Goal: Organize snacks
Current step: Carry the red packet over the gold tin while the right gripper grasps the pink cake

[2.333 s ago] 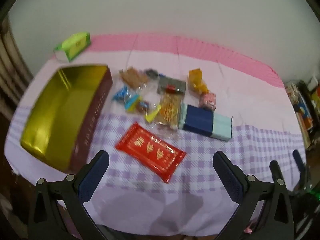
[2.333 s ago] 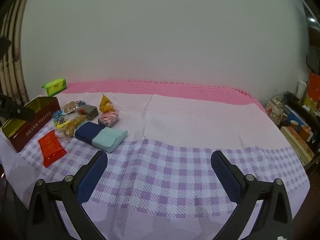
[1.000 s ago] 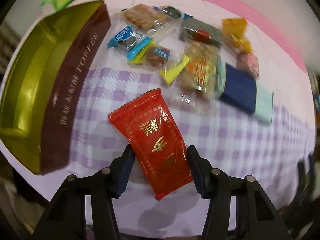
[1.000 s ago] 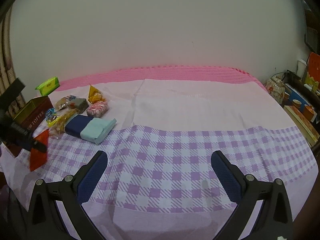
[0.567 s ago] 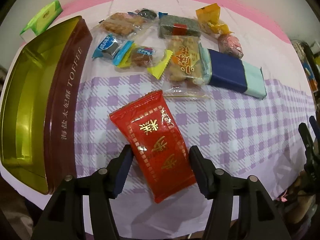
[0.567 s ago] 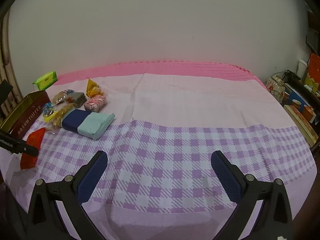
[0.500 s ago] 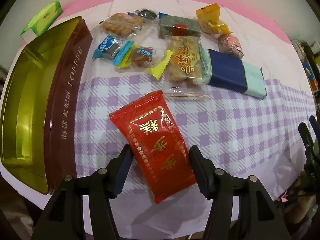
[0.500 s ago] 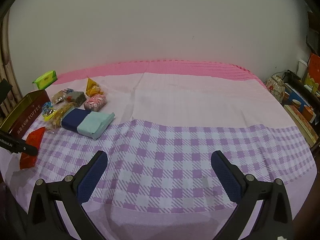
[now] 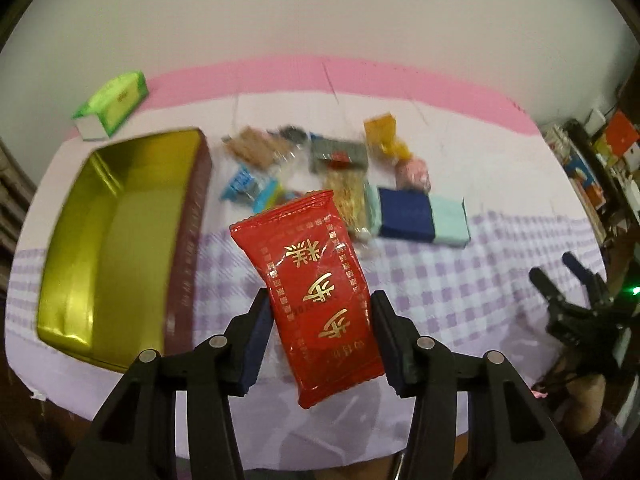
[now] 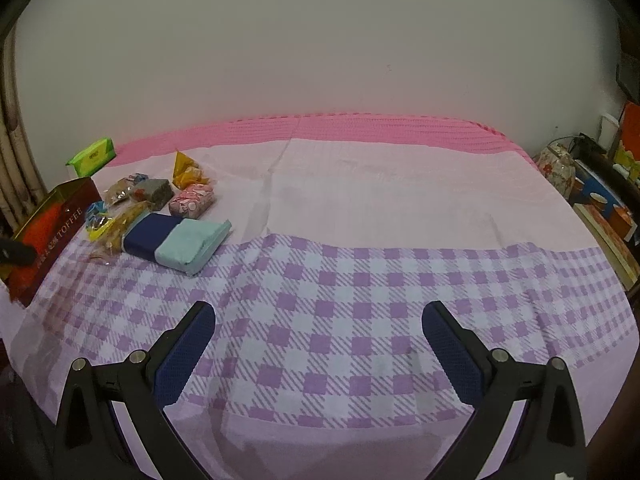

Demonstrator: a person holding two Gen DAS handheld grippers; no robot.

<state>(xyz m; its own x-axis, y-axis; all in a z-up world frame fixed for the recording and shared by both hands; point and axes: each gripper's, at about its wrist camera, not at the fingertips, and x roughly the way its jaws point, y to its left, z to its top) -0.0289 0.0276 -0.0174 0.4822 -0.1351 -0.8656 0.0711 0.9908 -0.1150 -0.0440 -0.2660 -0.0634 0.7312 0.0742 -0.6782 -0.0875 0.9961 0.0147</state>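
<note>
**Left gripper**: clamped on the red packet. Its jaws have just been closing, and both pads are pressed against the packet's lower half. The packet is held tilted, clear of the cloth, its top edge leaning toward the tin.

**Red packet:** foil wrapper with gold characters. It is seen in front of the snack pile and just right of the tin.

**Tin:** open, gold inside, dark red wall lettered "TOFFEE" in the right wrist view. It is set at the left end of the cloth. Nothing can be made out inside it.

**Green pack**: set behind the tin, near the pink border.

**Snack pile:** laid just right of the tin, blurred in the left wrist view. Listed from the tin outward:
- blue candies, nearest the tin wall;
- brown biscuits behind them;
- grey bar;
- yellow crisps in front of the bar;
- orange bag;
- pink roll;
- blue-and-mint pack, farthest from the tin, touching the crisps.

**Right gripper**: jaws spread wide with nothing between them, held above the checked cloth, well apart from the tin.
</note>
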